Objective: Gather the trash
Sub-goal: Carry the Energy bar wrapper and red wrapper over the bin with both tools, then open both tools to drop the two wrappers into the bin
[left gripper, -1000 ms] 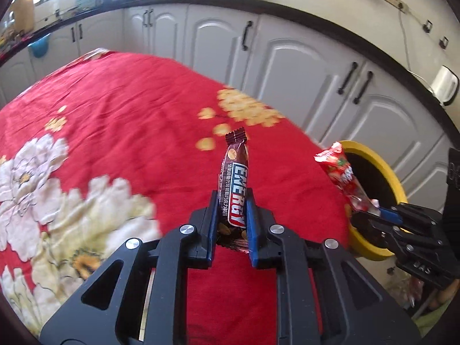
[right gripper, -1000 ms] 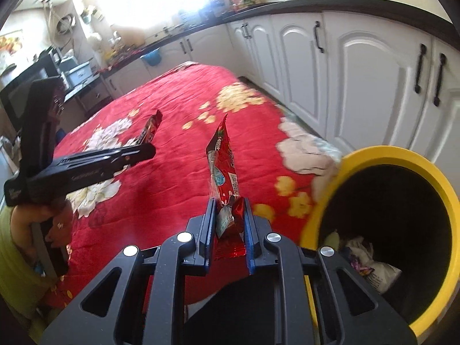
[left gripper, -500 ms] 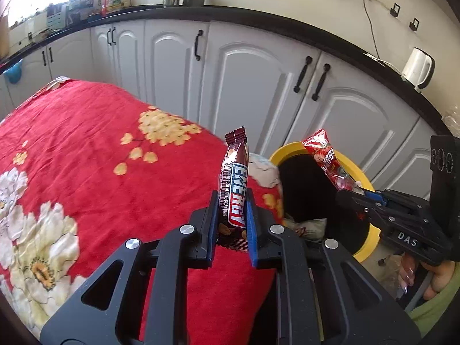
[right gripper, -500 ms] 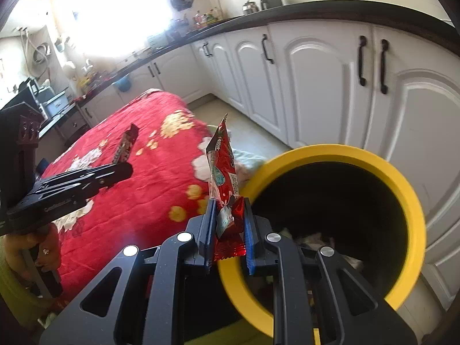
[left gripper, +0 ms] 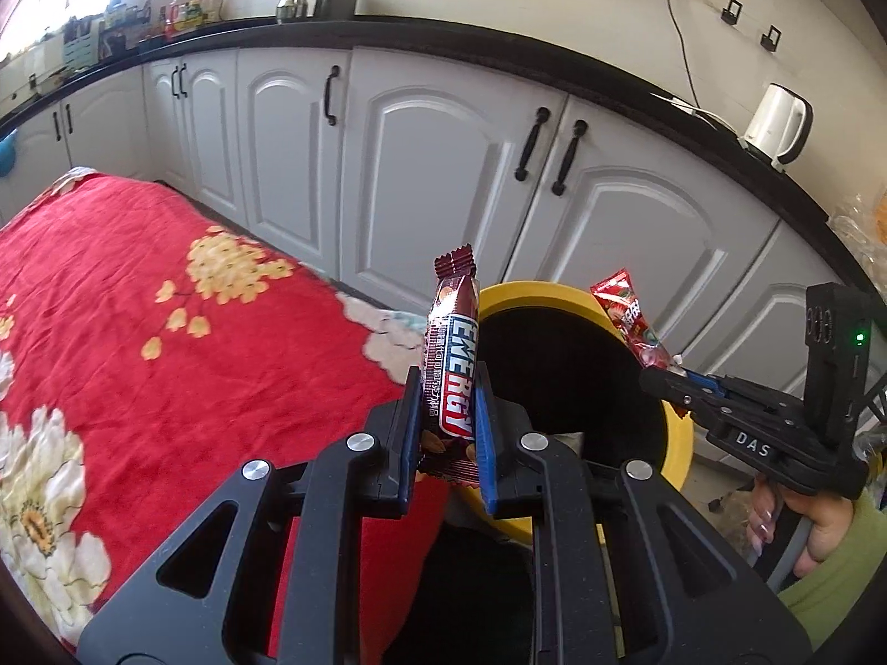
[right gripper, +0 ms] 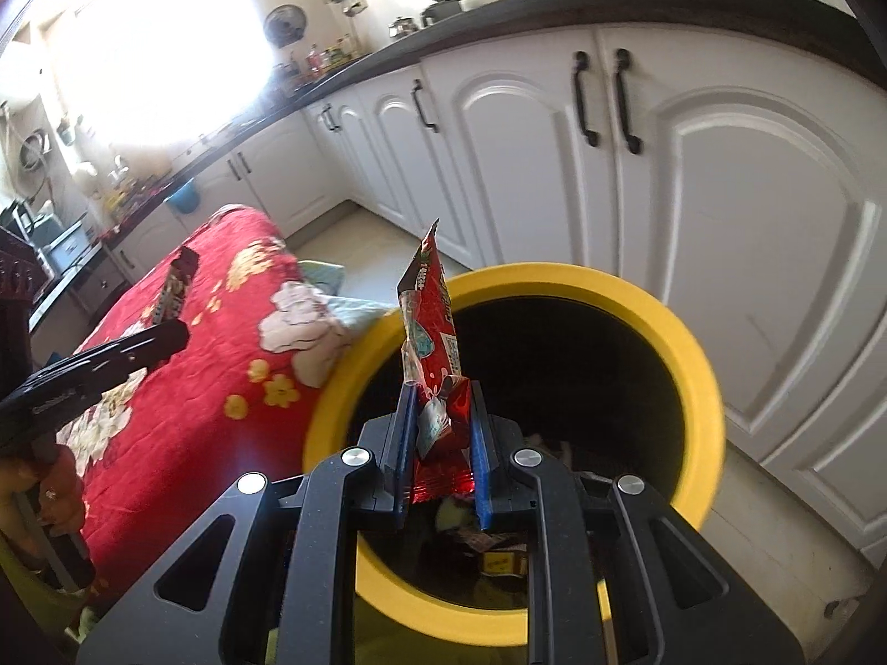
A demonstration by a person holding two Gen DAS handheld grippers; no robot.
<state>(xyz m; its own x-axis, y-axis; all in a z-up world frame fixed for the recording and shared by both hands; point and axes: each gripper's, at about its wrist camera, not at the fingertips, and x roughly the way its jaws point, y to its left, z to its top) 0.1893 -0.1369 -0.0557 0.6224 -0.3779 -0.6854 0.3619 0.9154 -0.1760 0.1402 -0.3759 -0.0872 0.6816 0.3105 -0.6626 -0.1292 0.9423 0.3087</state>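
Observation:
My left gripper (left gripper: 443, 388) is shut on a maroon energy bar wrapper (left gripper: 452, 366) that stands upright, at the near left rim of the yellow-rimmed trash bin (left gripper: 532, 291). My right gripper (right gripper: 441, 393) is shut on a red snack wrapper (right gripper: 432, 305) and holds it over the open bin (right gripper: 693, 366), which has trash at its bottom. The right gripper (left gripper: 659, 374) with its red wrapper (left gripper: 629, 316) also shows in the left wrist view, over the bin's right rim. The left gripper (right gripper: 172, 335) with the bar (right gripper: 177, 282) shows at the left of the right wrist view.
A table with a red floral cloth (left gripper: 138, 343) lies left of the bin. White cabinets (left gripper: 443, 166) with black handles run behind it under a dark counter. A white kettle (left gripper: 776, 122) stands on the counter at the right.
Both grippers have swung right, from over the red table toward the bin. The right gripper now hangs over the bin's opening and the left one has reached its rim. Both still hold their wrappers.

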